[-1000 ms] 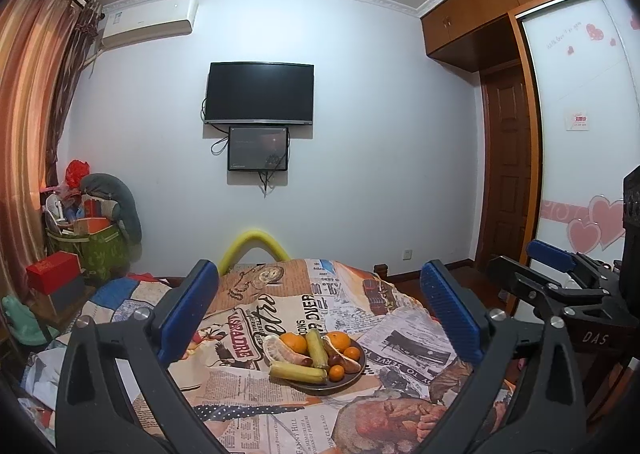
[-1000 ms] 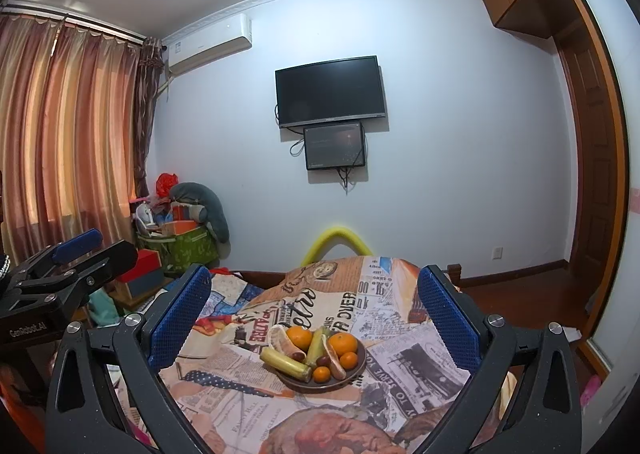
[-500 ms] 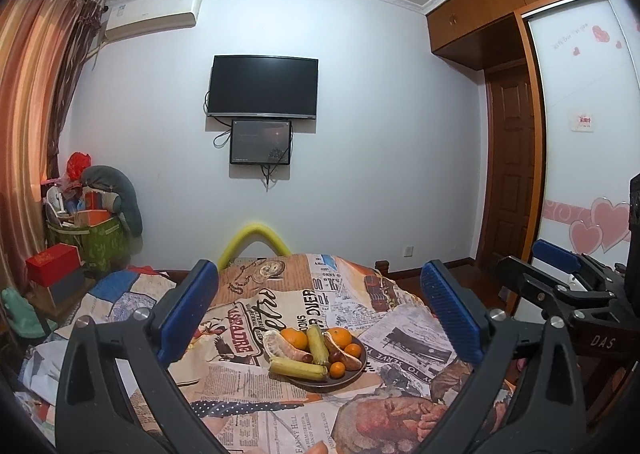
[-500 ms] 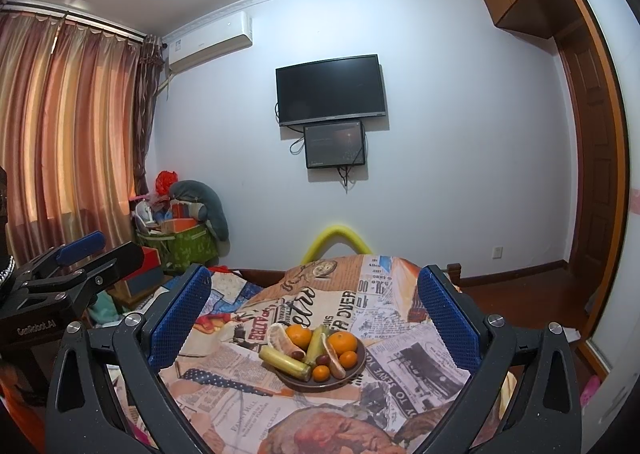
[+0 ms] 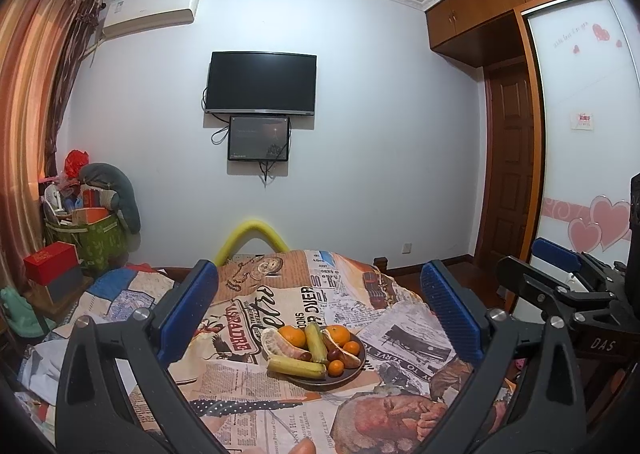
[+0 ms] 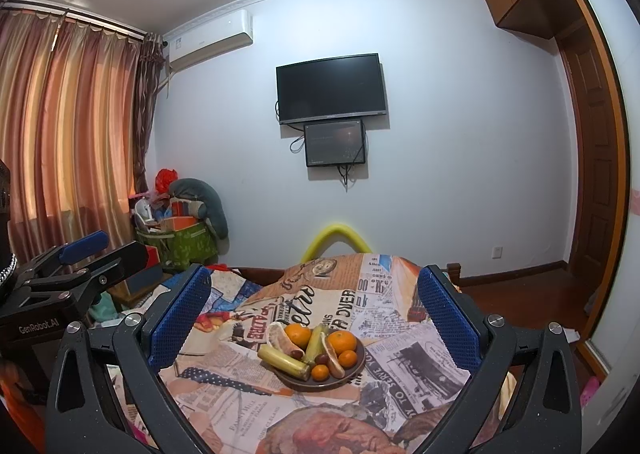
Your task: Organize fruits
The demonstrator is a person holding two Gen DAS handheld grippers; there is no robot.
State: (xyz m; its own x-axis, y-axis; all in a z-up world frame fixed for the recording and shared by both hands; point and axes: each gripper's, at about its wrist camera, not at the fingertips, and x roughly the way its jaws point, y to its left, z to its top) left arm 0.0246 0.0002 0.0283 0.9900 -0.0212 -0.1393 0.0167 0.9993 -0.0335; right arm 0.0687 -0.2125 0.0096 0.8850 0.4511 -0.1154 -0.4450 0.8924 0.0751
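A dark round plate (image 5: 347, 379) (image 6: 355, 372) sits on a bed covered with a newspaper-print cloth (image 5: 288, 302). On it lie several oranges (image 5: 292, 336) (image 6: 342, 342), a banana (image 5: 296, 368) (image 6: 283, 362), a greenish banana (image 5: 315, 340), pomelo wedges (image 5: 280, 344) and dark dates. My left gripper (image 5: 318, 310) is open, held back from the plate with nothing between its blue pads. My right gripper (image 6: 314, 312) is open too, the plate framed between its fingers but farther off. Each gripper shows at the edge of the other's view.
A yellow foam arch (image 5: 252, 236) stands at the bed's far end. A TV (image 5: 262, 83) and a small screen hang on the wall. Boxes and a green bag (image 5: 100, 242) pile up at the left by the curtains. A wooden door (image 5: 512, 173) is at the right.
Both views have tilted slightly; the plate sits a little lower and nearer in the left wrist view. The fruit has not moved and both grippers stay open.
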